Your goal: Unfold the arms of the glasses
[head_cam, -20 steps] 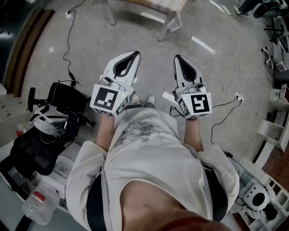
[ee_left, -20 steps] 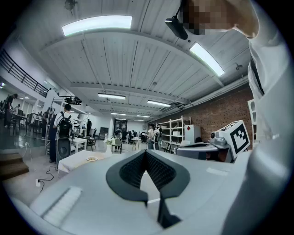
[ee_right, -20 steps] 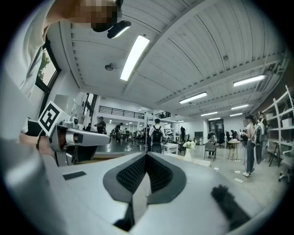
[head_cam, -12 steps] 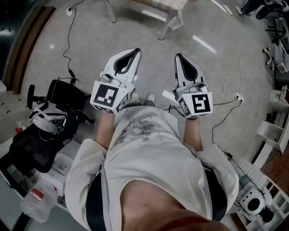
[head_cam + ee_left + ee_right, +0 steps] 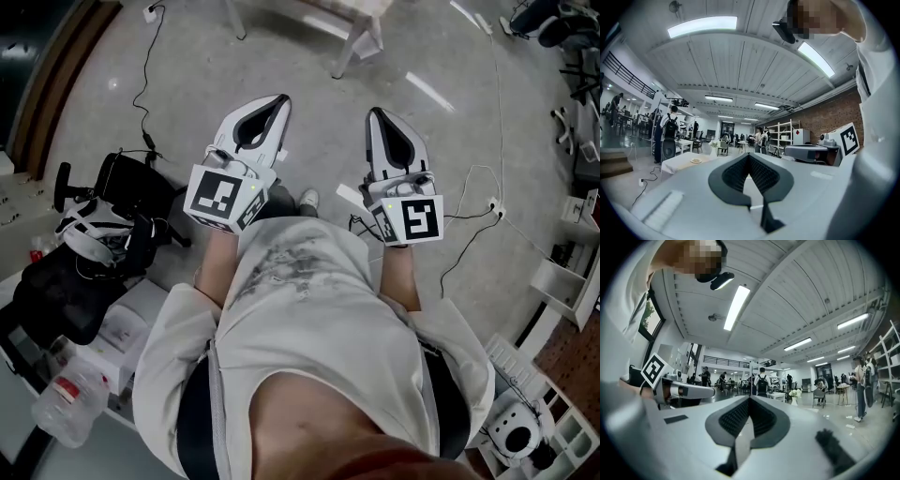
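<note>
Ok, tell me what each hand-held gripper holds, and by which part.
Nothing is held. The left hand-held gripper and the right hand-held gripper are both shut and empty.

Left tongs (image 5: 280, 98), right tongs (image 5: 372, 112) closed

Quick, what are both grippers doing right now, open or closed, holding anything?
Left gripper: closed, nothing between its jaws.
Right gripper: closed, nothing between its jaws.

White left tongs (image 5: 280, 98) and right tongs (image 5: 373, 113), black-lined, grey floor (image 5: 187, 84), white shirt (image 5: 309, 328)
</note>
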A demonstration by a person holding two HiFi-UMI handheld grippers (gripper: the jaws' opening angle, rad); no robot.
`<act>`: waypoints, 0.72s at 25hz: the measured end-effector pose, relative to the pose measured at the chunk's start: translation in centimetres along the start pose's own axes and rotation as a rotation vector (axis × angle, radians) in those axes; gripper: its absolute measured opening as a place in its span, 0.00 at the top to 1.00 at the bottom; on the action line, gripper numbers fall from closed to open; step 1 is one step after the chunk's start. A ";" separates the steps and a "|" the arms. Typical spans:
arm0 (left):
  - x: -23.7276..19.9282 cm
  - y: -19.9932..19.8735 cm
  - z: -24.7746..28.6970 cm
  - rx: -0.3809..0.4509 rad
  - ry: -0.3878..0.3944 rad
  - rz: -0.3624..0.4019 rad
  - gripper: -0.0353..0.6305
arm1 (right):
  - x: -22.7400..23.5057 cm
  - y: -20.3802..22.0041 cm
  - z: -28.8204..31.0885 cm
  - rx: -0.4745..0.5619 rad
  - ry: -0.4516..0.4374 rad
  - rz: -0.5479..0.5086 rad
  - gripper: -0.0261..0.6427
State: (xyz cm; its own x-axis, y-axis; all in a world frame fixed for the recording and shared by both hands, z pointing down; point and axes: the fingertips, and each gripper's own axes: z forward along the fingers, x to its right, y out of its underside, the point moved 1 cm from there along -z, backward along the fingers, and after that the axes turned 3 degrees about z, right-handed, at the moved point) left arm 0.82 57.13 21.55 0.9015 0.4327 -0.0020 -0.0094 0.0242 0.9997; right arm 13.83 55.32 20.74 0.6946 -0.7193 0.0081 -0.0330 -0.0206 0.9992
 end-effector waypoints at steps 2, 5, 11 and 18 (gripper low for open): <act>0.1 0.0 0.2 0.000 0.003 0.007 0.93 | 0.1 0.0 0.2 0.000 -0.009 0.001 0.94; 0.0 0.0 0.8 -0.002 0.013 0.028 0.93 | 0.5 0.3 0.8 -0.017 -0.016 -0.006 0.94; -1.2 0.5 3.0 -0.007 0.036 0.045 0.93 | 2.1 1.1 2.6 -0.044 0.018 -0.015 0.94; -4.0 1.3 5.4 -0.022 0.067 0.027 0.93 | 3.2 1.7 6.1 -0.066 0.041 -0.026 0.94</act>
State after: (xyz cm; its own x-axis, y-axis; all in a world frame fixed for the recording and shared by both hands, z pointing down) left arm -0.46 50.52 23.00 0.8699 0.4928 0.0223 -0.0433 0.0313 0.9986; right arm 11.62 48.78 22.23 0.7236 -0.6900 -0.0178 0.0321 0.0078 0.9995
